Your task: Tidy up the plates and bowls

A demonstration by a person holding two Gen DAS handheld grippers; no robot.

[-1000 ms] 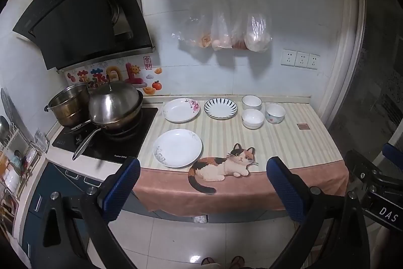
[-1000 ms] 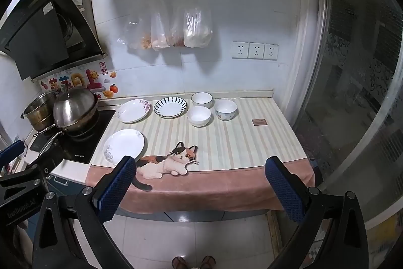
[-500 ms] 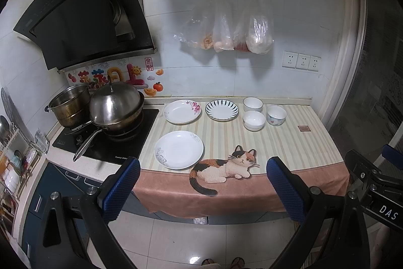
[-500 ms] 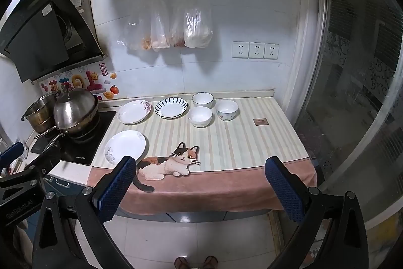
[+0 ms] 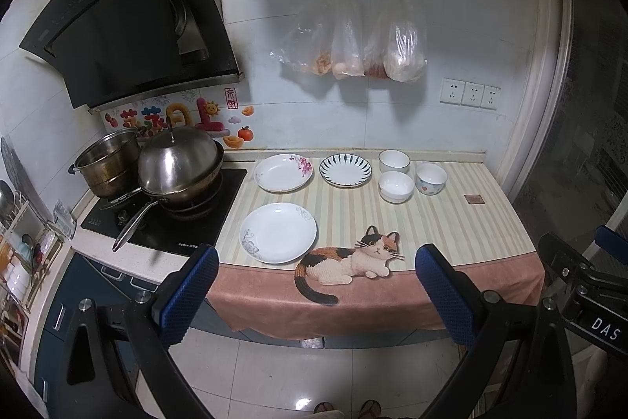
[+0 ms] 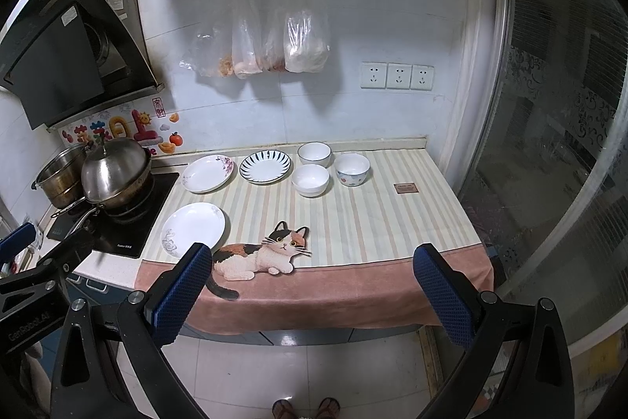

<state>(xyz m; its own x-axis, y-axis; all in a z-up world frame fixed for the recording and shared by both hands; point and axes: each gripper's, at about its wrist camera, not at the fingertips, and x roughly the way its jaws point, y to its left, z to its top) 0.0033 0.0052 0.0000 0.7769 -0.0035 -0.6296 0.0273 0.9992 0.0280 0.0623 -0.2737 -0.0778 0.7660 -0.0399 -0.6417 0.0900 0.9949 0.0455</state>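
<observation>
On the striped counter cloth lie a white plate at the front left, a flowered plate and a blue-striped plate behind it. Three bowls stand to their right: a white bowl at the back, a white bowl in front, a patterned bowl. The right wrist view shows the same white plate and bowls. My left gripper and right gripper are both open and empty, held in front of the counter edge, well short of the dishes.
A stove with a lidded wok and a steel pot is at the left. A range hood hangs above. Plastic bags hang on the wall. A glass door stands at the right.
Both grippers have moved slightly towards the counter; the dishes have not moved.
</observation>
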